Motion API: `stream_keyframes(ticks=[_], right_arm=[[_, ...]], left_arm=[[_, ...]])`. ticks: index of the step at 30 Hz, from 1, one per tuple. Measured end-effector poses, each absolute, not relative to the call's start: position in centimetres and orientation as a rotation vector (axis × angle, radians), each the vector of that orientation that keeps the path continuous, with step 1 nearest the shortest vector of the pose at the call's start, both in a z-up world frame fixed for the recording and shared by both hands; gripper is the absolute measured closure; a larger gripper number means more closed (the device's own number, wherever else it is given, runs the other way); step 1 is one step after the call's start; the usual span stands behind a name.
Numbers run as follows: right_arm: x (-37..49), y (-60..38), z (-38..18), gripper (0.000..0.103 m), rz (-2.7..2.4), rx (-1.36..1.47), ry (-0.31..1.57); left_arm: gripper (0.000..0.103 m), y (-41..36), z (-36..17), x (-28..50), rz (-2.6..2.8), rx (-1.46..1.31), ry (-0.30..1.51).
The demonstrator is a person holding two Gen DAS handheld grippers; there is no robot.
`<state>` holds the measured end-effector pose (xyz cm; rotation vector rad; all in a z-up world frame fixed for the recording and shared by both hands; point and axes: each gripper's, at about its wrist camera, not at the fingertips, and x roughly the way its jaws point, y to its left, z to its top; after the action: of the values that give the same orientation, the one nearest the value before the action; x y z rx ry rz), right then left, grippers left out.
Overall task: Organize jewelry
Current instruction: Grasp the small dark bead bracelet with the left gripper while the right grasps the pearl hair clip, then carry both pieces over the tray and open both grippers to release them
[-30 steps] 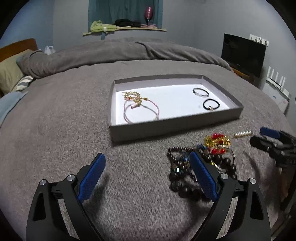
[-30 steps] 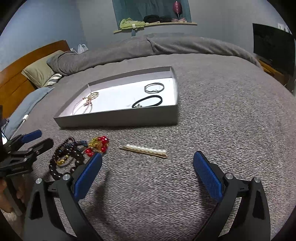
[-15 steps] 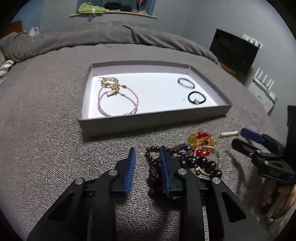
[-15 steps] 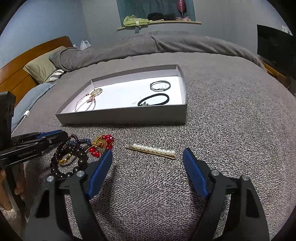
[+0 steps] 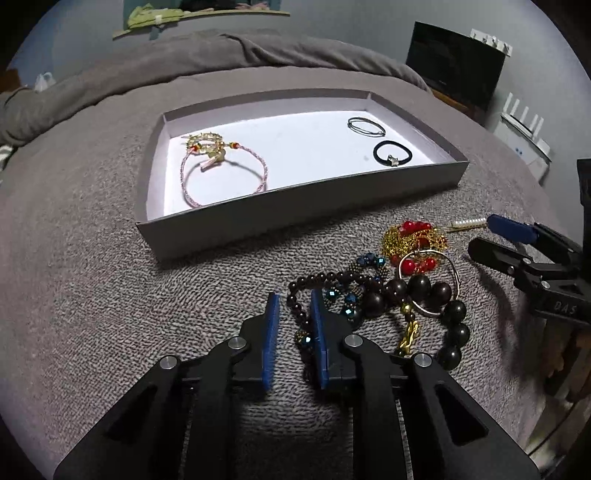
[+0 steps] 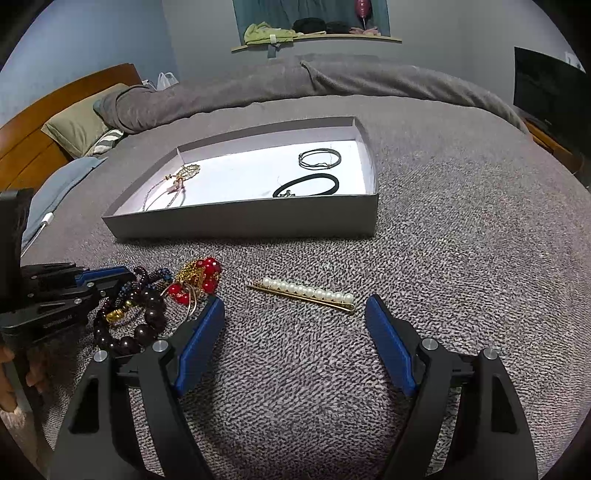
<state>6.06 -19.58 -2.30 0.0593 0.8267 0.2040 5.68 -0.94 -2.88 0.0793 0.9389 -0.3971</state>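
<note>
A grey tray [image 5: 295, 206] [image 6: 240, 221] on the bed holds a pink cord bracelet [image 5: 223, 177], a thin bangle [image 5: 365, 125] and a black hair tie [image 5: 392, 153]. A tangled pile of jewelry lies in front of it: a small dark bead bracelet [image 5: 314, 282], a large dark bead bracelet [image 5: 421, 288], a red and gold piece [image 5: 413, 238]. My left gripper [image 5: 295, 299] is nearly shut, its jaws around a strand of the small dark bead bracelet. A pearl hair pin [image 6: 306, 293] lies just ahead of my right gripper [image 6: 293, 308], which is open and empty.
The grey blanket [image 6: 461, 258] covers the bed. Pillows [image 6: 77, 129] and a wooden headboard are at the left. A black screen [image 5: 458, 70] and a white router [image 5: 524, 136] stand at the right. A shelf [image 6: 314, 35] with clothes is on the back wall.
My left gripper moved forward onto the jewelry pile and its jaws closed from wide open to narrow around the small bead bracelet. My right gripper moved nearer the pearl hair pin, still open.
</note>
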Motion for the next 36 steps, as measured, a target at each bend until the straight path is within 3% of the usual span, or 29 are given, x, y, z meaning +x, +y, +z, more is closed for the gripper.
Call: stream_keyframes(ticks=[2, 5, 16, 18, 36], right_arm=[[6.3, -19.5, -2.4, 0.025, 0.201, 0.059, 0.830], [6.4, -19.4, -2.5, 0.025, 0.198, 0.057, 0.828], [7.9, -18.1, -2.9, 0.027, 0.132, 0.027, 0.844], [8.1, -17.9, -3.0, 0.035, 0.111, 0.014, 0.844], [6.0, -18.6, -0.2, 0.035, 0.151, 0.045, 0.706]], left_arm=[[0.093, -0.9, -3.1, 6.0, -0.377, 0.093, 0.938], [0.096, -1.5, -3.4, 5.7, -0.361, 0.147, 0.915], [0.097, -0.6, -0.9, 4.1, -0.370, 0.132, 0.821], [0.097, -0.5, -0.7, 4.0, -0.372, 0.127, 0.817], [0.097, 1.1, 3.4, 1.8, -0.395, 0.067, 0.671]])
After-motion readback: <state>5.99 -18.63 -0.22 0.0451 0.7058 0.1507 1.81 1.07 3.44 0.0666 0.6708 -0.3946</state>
